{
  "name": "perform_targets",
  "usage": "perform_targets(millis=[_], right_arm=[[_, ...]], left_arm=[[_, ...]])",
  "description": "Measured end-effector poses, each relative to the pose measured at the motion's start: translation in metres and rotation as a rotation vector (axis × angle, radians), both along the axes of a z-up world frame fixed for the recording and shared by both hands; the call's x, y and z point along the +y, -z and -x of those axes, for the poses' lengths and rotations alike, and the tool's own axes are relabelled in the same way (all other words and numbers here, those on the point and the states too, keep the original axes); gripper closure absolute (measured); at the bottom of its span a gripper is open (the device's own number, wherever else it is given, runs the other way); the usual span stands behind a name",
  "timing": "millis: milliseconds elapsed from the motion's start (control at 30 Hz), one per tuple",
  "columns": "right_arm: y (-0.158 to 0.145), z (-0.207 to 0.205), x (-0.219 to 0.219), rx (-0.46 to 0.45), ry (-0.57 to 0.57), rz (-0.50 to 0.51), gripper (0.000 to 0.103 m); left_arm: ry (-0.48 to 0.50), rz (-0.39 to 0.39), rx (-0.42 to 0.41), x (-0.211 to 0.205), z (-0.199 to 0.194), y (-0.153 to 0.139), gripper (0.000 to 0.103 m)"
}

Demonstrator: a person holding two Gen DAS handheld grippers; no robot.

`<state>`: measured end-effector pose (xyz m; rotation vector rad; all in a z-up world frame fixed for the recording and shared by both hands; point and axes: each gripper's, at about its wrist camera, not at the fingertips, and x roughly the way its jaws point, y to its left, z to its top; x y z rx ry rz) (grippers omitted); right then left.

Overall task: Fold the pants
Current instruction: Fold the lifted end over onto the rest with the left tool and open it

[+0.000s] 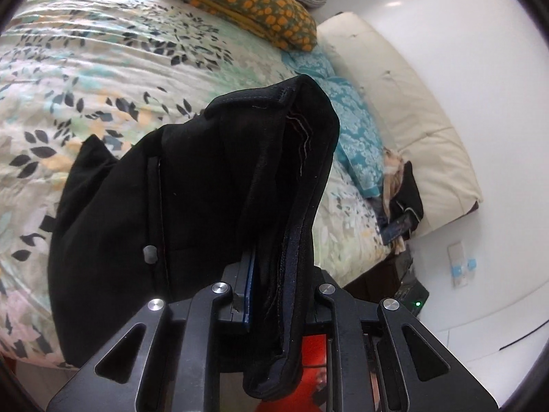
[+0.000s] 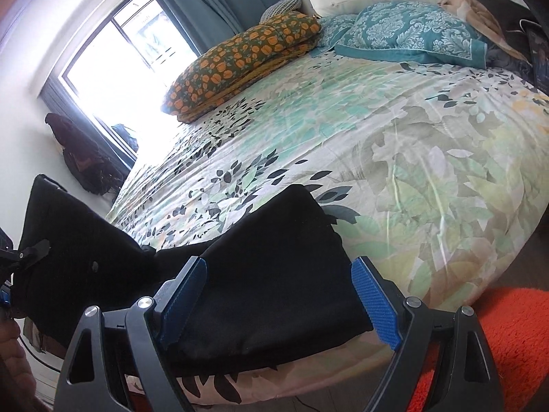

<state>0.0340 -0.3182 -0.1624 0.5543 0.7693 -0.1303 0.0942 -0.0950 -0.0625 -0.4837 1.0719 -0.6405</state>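
Leaf-print quilted bed [image 2: 394, 144]: left gripper [image 1: 271, 295] clamps black cotton pants [image 2: 267, 274] raised; right gripper [image 2: 278, 295] gapes, released; folding barely begun.

- The black pants [image 1: 206, 189] are matt woven cloth with stitched seams and one small dull grey button — a few loose pale threads show inside the waistband.
- The left gripper [image 1: 271, 295] has a matt black plastic frame with bright polished metal pivot pins.
- The right gripper [image 2: 278, 295] carries blue fingers [image 2: 375, 304] with a ribbed, rough-textured plastic face.
- The bedspread [image 2: 394, 144] is smooth printed cloth with a faint sheen along its creases.
- The rug [image 2: 507, 336] is orange, deep and fuzzy.
- The headboard [image 1: 405, 103] looks like cream padded leather — smooth and slightly worn.
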Motion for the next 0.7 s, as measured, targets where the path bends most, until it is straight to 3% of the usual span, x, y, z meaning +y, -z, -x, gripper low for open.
perform_targets(millis=[133,167,233,267,300,367,467,533,700], right_arm=[[0.002,0.008,-0.017,-0.009,0.034,-0.039,0.016],[0.003,0.010,-0.022,-0.012,0.043,-0.053,0.016],[0.005,0.013,-0.031,-0.022,0.060,-0.092,0.016],[0.006,0.017,-0.037,-0.031,0.068,-0.119,0.016],[0.007,0.019,-0.041,-0.040,0.073,-0.148,0.016],[0.009,0.023,-0.049,-0.068,0.065,-0.212,0.016],[0.008,0.019,-0.046,-0.112,-0.022,-0.280,0.016],[0.010,0.005,-0.031,-0.100,-0.139,-0.298,0.016],[0.038,-0.026,0.015,0.095,-0.266,-0.210,0.016]], left_arm=[[0.062,-0.198,-0.039,-0.069,-0.015,0.041,0.077],[0.096,-0.226,-0.019,-0.078,-0.016,0.056,0.069],[0.148,-0.285,0.042,-0.094,-0.014,0.078,0.066],[0.149,-0.271,0.050,-0.093,-0.010,0.079,0.060],[0.141,-0.234,0.038,-0.087,-0.005,0.074,0.055],[0.103,-0.215,-0.009,-0.066,0.004,0.057,0.031],[0.045,-0.234,-0.091,-0.028,0.008,0.032,0.026],[-0.004,-0.245,-0.105,0.003,0.007,0.025,0.026],[-0.133,-0.237,-0.060,0.075,0.020,0.032,0.024]])
